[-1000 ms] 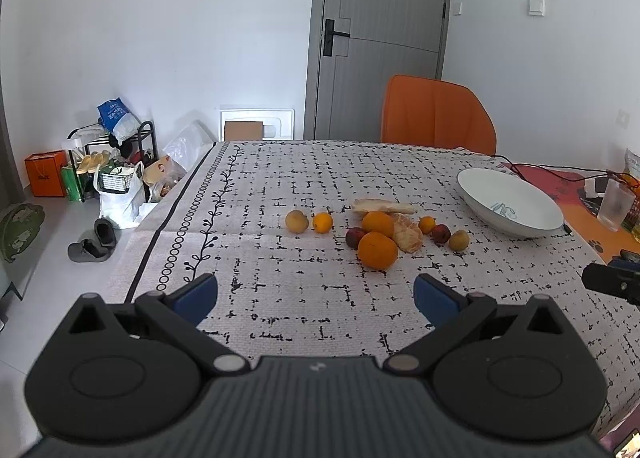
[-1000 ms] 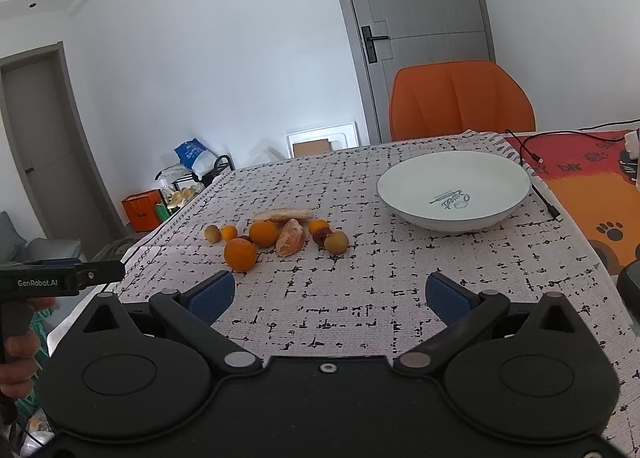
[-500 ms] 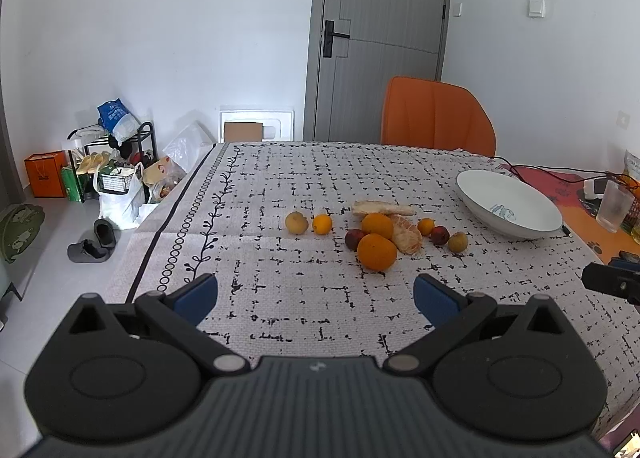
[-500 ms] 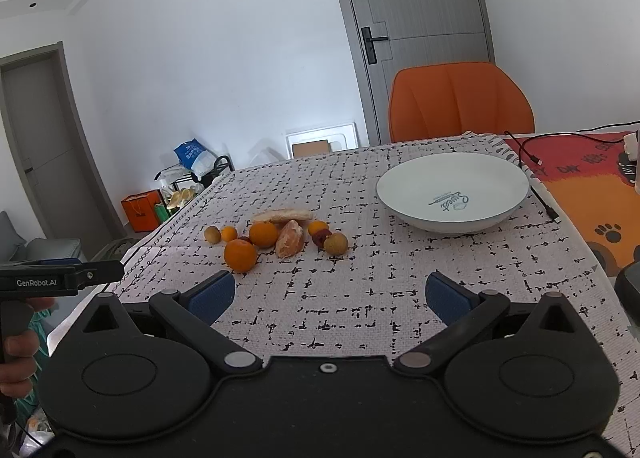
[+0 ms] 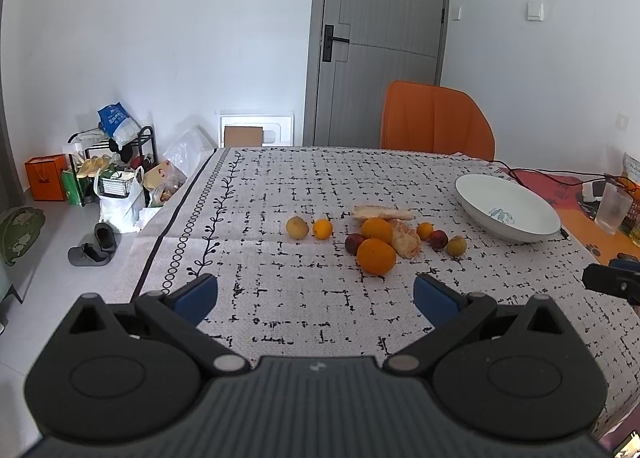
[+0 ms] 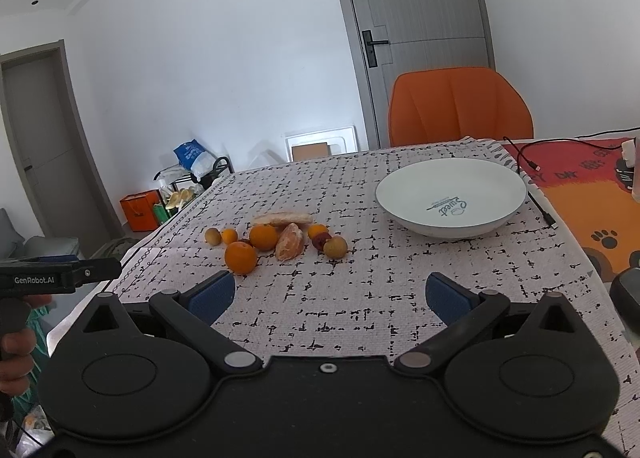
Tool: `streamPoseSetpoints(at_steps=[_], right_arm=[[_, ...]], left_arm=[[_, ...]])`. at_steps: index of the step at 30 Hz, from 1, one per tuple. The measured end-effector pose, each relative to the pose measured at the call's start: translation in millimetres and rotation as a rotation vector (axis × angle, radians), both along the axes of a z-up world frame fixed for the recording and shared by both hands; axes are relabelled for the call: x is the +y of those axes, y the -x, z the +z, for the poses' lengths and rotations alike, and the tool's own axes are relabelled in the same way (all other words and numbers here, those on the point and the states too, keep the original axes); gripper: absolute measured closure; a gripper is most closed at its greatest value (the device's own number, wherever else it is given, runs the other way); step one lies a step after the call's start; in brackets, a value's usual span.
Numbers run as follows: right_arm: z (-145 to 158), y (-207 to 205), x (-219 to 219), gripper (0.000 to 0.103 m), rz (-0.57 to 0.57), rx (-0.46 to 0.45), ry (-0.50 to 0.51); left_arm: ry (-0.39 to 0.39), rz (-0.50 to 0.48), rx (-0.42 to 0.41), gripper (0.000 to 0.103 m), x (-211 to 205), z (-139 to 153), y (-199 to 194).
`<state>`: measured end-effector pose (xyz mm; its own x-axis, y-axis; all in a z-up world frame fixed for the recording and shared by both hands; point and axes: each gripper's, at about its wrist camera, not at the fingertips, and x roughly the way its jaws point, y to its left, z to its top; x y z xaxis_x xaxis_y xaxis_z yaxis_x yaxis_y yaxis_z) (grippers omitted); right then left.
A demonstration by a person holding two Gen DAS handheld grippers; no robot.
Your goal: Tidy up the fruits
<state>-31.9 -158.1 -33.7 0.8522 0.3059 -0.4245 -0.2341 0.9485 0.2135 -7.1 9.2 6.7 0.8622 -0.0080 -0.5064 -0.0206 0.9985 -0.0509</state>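
Note:
Several fruits lie in a loose cluster mid-table: a large orange (image 5: pixel 375 255) (image 6: pixel 240 257) nearest me, a second orange (image 5: pixel 377 229), a peeled orange (image 5: pixel 406 238) (image 6: pixel 291 247), small tangerines, dark red plums (image 5: pixel 439 239), yellowish fruits (image 5: pixel 297 227) and a pale banana piece (image 5: pixel 382 212). An empty white bowl (image 5: pixel 508 207) (image 6: pixel 451 196) stands to their right. My left gripper (image 5: pixel 316 298) is open and empty, short of the cluster. My right gripper (image 6: pixel 329 297) is open and empty, short of fruit and bowl.
The table has a patterned grey cloth (image 5: pixel 304 186). An orange chair (image 5: pixel 436 122) stands at its far side. A black cable (image 6: pixel 536 194) and an orange mat (image 6: pixel 592 194) lie right of the bowl. A glass (image 5: pixel 612 208) is at the far right. Bags and shoes crowd the floor on the left.
Both grippers have crept slightly toward the fruit and bowl. Jaws stay open; nothing on the table moved.

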Motion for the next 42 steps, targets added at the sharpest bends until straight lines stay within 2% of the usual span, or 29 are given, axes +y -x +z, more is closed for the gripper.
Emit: streamPoseSetpoints(at_steps=[14, 19, 25, 32, 35, 42], right_arm=[[2, -2, 1, 0.000, 0.000, -0.020, 0.011], [2, -6, 5, 0.000, 0.041, -0.032, 0.028], [-3, -21, 7, 0.000, 0.069, -0.008, 0.010], [-14, -40, 10, 0.000, 0.079, 0.008, -0.010], [-21, -49, 7, 0.000, 0.082, 0.041, -0.063], [-26, -60, 12, 0.000, 0.061, 0.002, 0.000]], left_arm=[[0.016, -0.007, -0.006, 0.000, -1, -1, -1], [0.037, -0.021, -0.024, 0.000, -2, -2, -7], [0.073, -0.044, -0.068, 0.000, -11, -4, -16], [0.090, -0.059, -0.068, 0.002, -20, -14, -32], [0.092, -0.060, -0.059, 0.006, -22, -19, -41], [0.110, -0.069, -0.037, 0.018, -27, -30, -60]])
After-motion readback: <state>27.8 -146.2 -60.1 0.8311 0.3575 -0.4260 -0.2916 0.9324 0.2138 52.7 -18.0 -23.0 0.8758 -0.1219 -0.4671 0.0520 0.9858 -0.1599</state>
